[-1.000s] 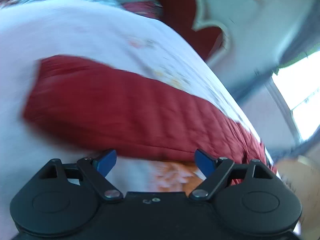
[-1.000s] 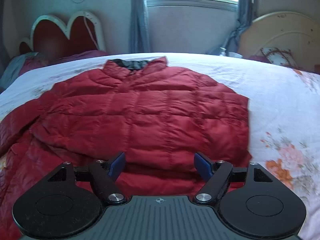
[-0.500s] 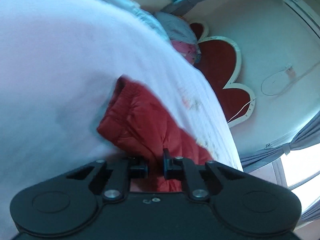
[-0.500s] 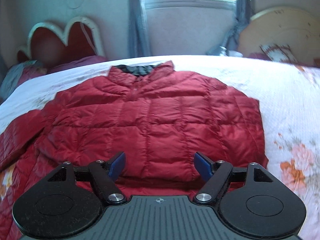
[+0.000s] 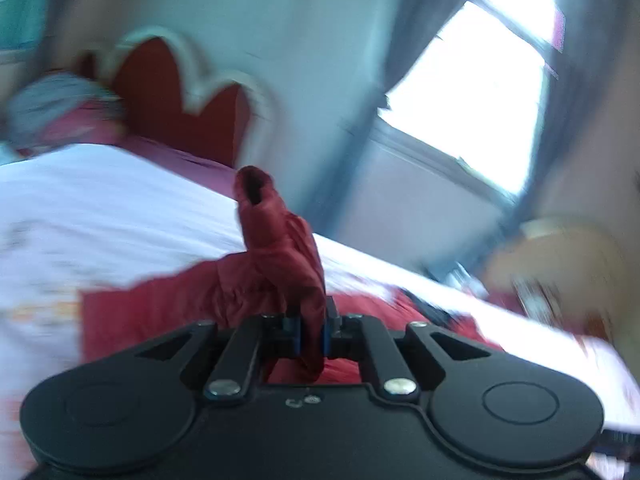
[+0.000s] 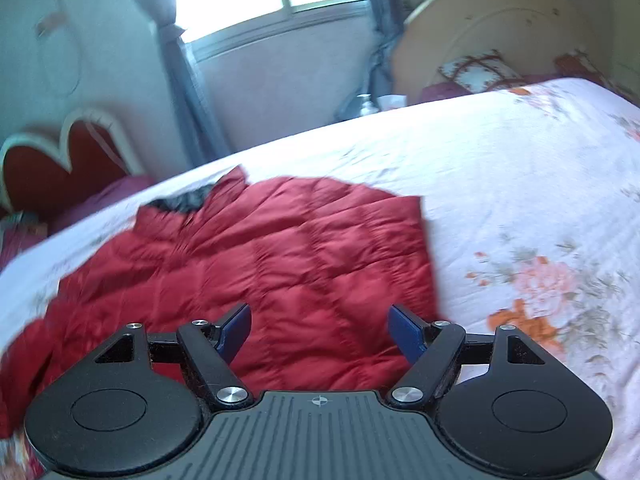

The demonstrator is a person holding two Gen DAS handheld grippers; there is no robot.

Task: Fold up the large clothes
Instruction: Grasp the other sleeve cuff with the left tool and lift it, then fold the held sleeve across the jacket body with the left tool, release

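Left gripper (image 5: 311,336) pinched on red puffer jacket (image 6: 256,264) sleeve (image 5: 276,240), cuff lifted toward heart headboard (image 5: 180,96). Right gripper (image 6: 320,330) spread wide, empty, over jacket body, collar end toward headboard.

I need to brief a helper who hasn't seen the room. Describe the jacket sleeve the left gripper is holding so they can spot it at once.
Start at the white floral bed with the red quilted jacket spread across it. The sleeve rises off the jacket's side, pinched in the left gripper. Unlike the flat body, it stands up with its dark open cuff on top.
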